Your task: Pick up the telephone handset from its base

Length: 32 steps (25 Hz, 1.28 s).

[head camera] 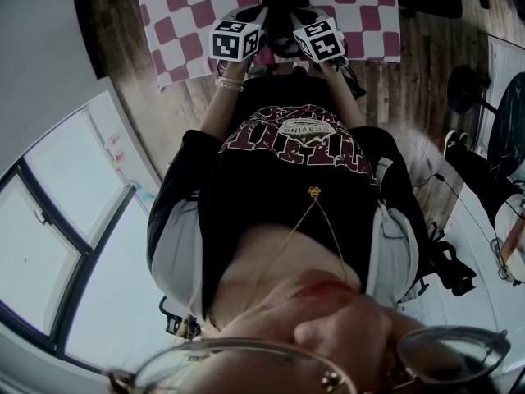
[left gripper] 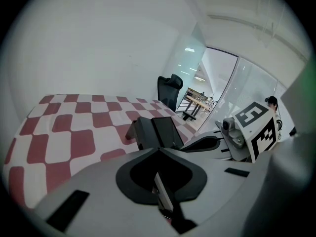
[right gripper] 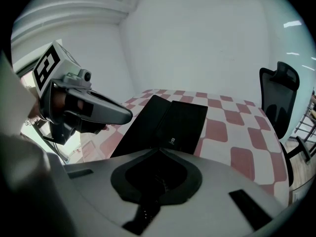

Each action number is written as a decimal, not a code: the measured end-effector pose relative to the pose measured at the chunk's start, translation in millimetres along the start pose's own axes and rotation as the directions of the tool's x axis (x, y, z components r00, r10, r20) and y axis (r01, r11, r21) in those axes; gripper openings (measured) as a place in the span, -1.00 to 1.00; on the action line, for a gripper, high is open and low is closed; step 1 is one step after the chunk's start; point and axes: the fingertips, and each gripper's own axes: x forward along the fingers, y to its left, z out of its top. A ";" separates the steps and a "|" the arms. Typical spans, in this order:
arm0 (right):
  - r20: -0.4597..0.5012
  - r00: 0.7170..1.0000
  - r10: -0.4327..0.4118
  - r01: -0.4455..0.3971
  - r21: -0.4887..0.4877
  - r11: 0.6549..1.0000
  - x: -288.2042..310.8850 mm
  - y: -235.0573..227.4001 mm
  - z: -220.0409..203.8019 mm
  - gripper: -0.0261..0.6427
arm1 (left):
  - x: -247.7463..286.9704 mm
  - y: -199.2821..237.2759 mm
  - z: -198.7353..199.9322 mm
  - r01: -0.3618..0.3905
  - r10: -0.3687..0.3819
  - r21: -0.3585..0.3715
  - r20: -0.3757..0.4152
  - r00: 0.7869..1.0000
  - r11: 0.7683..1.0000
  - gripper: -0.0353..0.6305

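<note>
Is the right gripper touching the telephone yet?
Cannot tell. In the right gripper view, the right gripper, jaws shut, overlaps the near edge of the black telephone; neither contact nor gap is plain. The head view is too small to tell.

- Checked cloth (head camera: 180,23), red and white squares, spread flat; upper centre of the head view.
- Wooden floor (head camera: 418,80), dark planks, to either side of the cloth.
- Window (head camera: 49,245), dark-framed panes; lower left of the head view.
- Office chair (right gripper: 277,95), black, high-backed; right edge of the right gripper view, beyond the cloth.
- White wall (right gripper: 207,38), plain, behind the chair.
</note>
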 end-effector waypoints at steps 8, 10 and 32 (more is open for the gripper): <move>-0.015 0.999 -0.034 0.033 -0.015 0.999 1.7 0.6 0.8 -0.86 | -3.9 10.7 -0.3 0.017 -0.017 -0.002 -0.006 1.000 1.000 -0.87; -0.014 0.999 -0.039 0.038 -0.017 0.999 1.9 0.4 1.5 -0.86 | -3.4 10.3 -0.7 0.029 -0.029 -0.002 -0.008 1.000 1.000 -0.87; -0.043 0.997 -0.072 0.073 0.038 0.997 2.4 -1.0 -0.3 -0.86 | -1.9 6.7 -1.9 0.115 -0.114 0.002 -0.068 0.991 0.993 -0.76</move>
